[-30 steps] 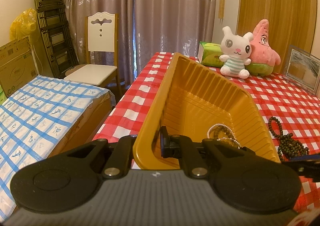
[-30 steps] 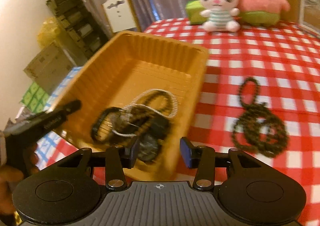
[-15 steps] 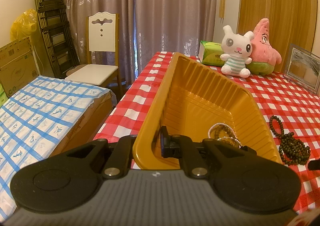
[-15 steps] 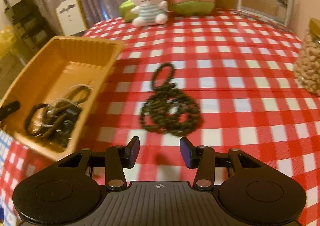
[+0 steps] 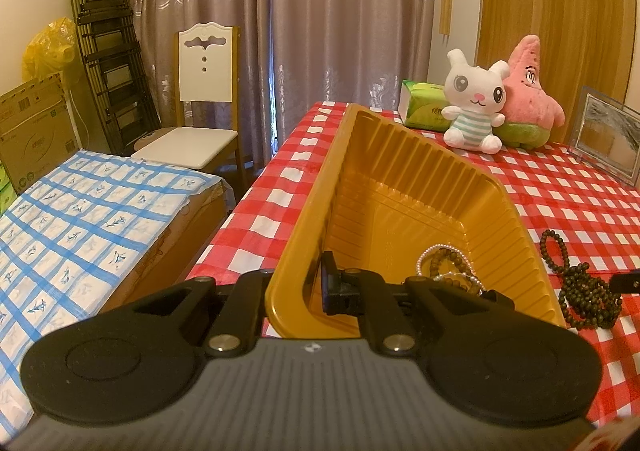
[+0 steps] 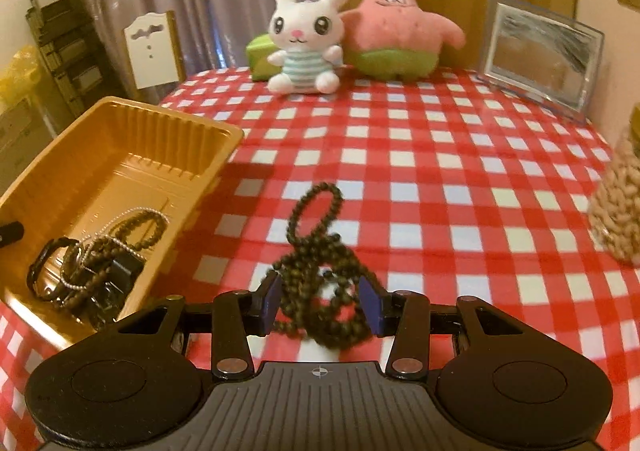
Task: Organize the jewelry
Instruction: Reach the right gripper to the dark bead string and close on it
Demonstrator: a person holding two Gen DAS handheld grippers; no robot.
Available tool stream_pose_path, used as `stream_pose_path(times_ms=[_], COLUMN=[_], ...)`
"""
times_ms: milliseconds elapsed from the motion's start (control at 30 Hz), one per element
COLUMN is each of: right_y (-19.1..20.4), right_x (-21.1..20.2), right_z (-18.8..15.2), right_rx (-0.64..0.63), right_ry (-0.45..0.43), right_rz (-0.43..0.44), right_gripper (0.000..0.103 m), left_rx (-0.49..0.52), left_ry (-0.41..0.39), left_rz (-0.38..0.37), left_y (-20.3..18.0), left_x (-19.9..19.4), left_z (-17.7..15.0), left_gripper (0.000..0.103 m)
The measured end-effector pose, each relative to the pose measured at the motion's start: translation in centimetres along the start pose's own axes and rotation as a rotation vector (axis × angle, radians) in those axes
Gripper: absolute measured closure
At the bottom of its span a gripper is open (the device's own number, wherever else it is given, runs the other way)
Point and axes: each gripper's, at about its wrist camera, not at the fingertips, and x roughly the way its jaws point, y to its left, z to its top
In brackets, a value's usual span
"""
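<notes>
While your left tool (image 5: 316, 287) stays clamped on the near wall of the ribbed orange plastic tray (image 6: 120, 155), nothing on that side has shifted; the tray sits at the left edge of the red-and-white checked tabletop (image 6: 440, 179), with a pearl string and dark bracelets (image 6: 92, 255) already in it. Over the last second your right tool (image 6: 320, 303) swung away from the tray toward the loose dark-bead necklace (image 6: 320, 259) lying just right of it. Its jaws stand partly open, straddling the bead pile without pinching it. Looks like the last piece: close, lift, drop in tray.
</notes>
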Motion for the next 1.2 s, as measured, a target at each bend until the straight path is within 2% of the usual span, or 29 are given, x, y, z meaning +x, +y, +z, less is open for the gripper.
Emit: stream_pose_path(times_ms=[100,167,267,567,833,1033,1200], right_y=[0.3,0.1,0.2,2.7,1.7,0.4,-1.3], right_x=[1.4,2.4,3.1,0.5,0.0,0.3,0.9], right_z=[0.1,-0.2,-1.2,-4.1,-2.6,-2.4,-2.8], right_rx=[-0.046,-0.04,-0.045,-0.123,-0.092,-0.068,-0.001], right_ry=[0.018,0.037,0.121,0.178,0.106,0.124,0.122], right_rz=[-0.01,-0.01,-0.001,0.05,0.012,-0.031,-0.045], right_gripper=[0.072,0.074,0.075,0.075,0.075,0.075,0.075], left_rx=[-0.002,-0.002,-0.004,-0.001,0.004,-0.001,-0.001], left_ry=[0.002,0.001,0.003,0.009,0.012,0.015,0.016], left_rz=[0.0,0.0,-0.001,0.001,0.001,0.002,0.002], left_y=[0.0,0.1,0.2,0.5,0.6,0.4,0.4], left_x=[0.0,-0.1,-0.1,-0.2,-0.2,0.0,0.0], left_z=[0.0,0.0,-0.1,-0.5,-0.7,-0.6,-0.6], left_gripper=[0.094,0.094,0.094,0.094,0.094,0.094,0.094])
